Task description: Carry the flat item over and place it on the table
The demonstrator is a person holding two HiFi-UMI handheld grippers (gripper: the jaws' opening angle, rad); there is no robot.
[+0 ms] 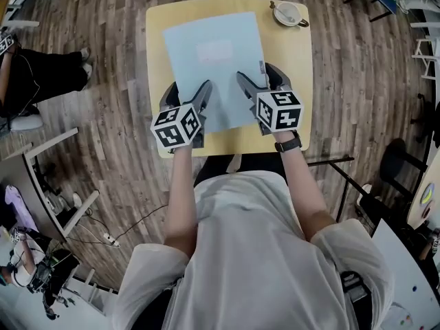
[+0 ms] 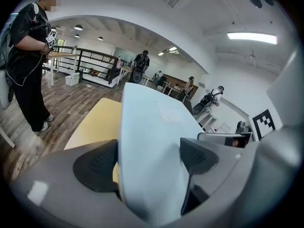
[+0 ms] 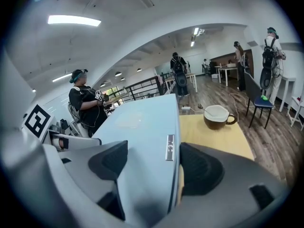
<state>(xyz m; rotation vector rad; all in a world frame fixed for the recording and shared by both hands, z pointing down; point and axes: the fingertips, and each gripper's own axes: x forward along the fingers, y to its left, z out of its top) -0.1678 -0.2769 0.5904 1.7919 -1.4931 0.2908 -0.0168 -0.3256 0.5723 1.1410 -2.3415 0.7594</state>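
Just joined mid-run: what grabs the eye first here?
A big pale blue flat folder covers most of the small yellow table, with the left gripper and the right gripper each clamped on its near edge. A brown cup sits at the table's far right corner, clear of the folder.

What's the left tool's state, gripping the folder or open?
Gripping: the left tool has its pads pressed on both faces of the pale blue folder.

- Head view: overhead, facing steeply down; table at upper centre.
- Left, right gripper views: close, low, along own jaws.
- All three share pale blue sheet.
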